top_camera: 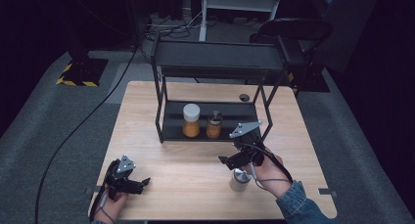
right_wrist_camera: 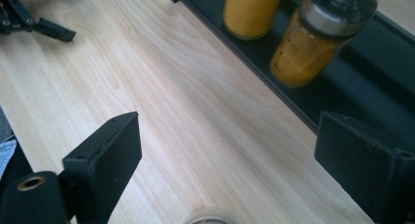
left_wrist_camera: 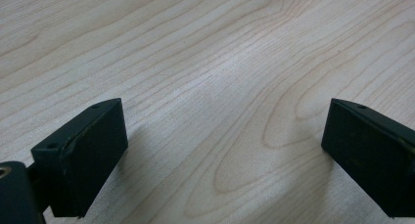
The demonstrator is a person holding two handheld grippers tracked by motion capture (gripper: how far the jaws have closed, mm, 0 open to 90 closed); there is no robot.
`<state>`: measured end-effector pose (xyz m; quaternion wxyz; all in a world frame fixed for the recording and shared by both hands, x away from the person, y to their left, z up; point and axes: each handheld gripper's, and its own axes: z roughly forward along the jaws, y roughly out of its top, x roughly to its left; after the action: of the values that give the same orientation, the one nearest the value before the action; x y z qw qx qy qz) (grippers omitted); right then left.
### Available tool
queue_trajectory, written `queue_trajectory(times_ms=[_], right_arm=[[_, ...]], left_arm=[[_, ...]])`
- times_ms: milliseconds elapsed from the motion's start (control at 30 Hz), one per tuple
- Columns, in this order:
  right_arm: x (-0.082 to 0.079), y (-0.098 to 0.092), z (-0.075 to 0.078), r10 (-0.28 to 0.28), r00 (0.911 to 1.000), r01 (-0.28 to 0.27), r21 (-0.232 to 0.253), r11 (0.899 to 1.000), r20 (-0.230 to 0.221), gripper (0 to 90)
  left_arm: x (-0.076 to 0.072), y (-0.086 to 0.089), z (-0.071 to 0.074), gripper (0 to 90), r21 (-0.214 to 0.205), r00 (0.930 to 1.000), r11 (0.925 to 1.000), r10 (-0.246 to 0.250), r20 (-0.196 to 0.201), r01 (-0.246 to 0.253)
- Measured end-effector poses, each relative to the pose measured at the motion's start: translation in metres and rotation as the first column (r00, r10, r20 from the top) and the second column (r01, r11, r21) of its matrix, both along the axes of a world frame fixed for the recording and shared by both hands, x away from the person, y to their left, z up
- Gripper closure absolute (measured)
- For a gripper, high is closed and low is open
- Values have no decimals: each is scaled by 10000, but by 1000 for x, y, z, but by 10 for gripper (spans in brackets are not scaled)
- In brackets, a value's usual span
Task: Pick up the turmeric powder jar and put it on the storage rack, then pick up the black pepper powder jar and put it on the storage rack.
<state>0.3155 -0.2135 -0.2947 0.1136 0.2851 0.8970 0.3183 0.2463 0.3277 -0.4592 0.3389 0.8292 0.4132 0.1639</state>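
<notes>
A dim lab or studio: grey carpet (top_camera: 44, 111), floor cables (top_camera: 78, 126), hazard-striped stand base (top_camera: 80, 72), wooden table (top_camera: 195, 185).

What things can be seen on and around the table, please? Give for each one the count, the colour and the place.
table: 1, light wood, centre of the high view
shelf rack: 1, black, two levels, at the far side of the table
jars: 2, orange contents; one with a white lid, one with a dark lid to its right, both on the lower shelf
small jar: 1, pale with a silver top, on the table near the person's right hand
floor: grey carpet, with a black cable across it
left hand-held gripper: 1, black, jaws open above bare wood
right hand-held gripper: 1, black, jaws open, nothing between them
</notes>
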Motion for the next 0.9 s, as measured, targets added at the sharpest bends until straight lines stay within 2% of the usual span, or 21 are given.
queue_trajectory(times_ms=[467,900], right_arm=[[-13,-10,-16,72,9996,-72,-8,10000,-287,99],[-16,-7,-32,243,9979,-263,-328,9991,-600,100]], left_arm=[[0,0,0,33,7,10000,10000,-4,-1,4],[0,0,0,33,6,10000,10000,13,-1,-13]])
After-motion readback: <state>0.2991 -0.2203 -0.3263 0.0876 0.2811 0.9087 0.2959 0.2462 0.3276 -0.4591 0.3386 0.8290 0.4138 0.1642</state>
